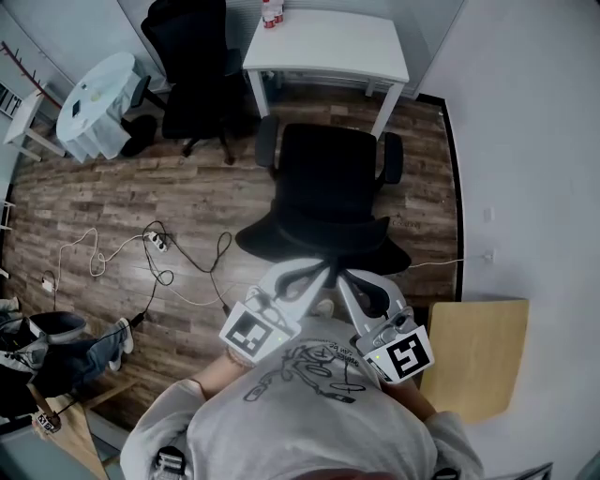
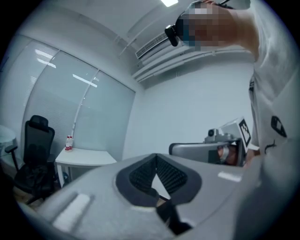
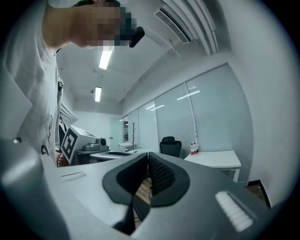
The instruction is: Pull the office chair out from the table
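Both pairs of jaws are closed, pad against pad, with nothing between them. In its own view the left gripper (image 2: 156,156) shows ribbed dark pads meeting at the tip, and the right gripper (image 3: 146,158) shows the same. Each points out level across the room, held close in front of the person's grey shirt (image 1: 314,403).

From the head view the left gripper (image 1: 314,274) and right gripper (image 1: 352,278) angle toward each other, tips just beside the top edge of the office chair (image 1: 330,192). They appear to be clear of its backrest, though the steep view leaves that uncertain.

The office chair stands on the wood floor (image 1: 112,206) with its back toward the person and its seat facing the white table (image 1: 328,42), apart from the table's near edge. Bottles (image 1: 272,14) stand on the table's far left corner. A second black chair (image 1: 192,66) sits left of the table. Cables (image 1: 159,248) trail across the floor.
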Demonstrator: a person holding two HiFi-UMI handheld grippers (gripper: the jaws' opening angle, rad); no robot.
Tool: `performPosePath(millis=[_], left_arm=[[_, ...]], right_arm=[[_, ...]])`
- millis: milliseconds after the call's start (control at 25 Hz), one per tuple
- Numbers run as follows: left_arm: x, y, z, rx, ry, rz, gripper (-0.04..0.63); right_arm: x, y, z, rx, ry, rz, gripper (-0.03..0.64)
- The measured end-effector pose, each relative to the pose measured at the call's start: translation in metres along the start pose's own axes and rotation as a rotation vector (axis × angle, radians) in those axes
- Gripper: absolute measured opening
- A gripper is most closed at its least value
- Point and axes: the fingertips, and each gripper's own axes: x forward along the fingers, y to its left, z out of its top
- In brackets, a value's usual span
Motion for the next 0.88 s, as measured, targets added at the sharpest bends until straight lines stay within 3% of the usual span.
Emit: performPosePath(millis=[880], left_arm=[[0.0039,0.0057,0.0048,0.045,0.005,0.019,0.002]], right_arm=[[0.0071,-0.006,0.0066,-0.012,-0.003,-0.009,0.008]])
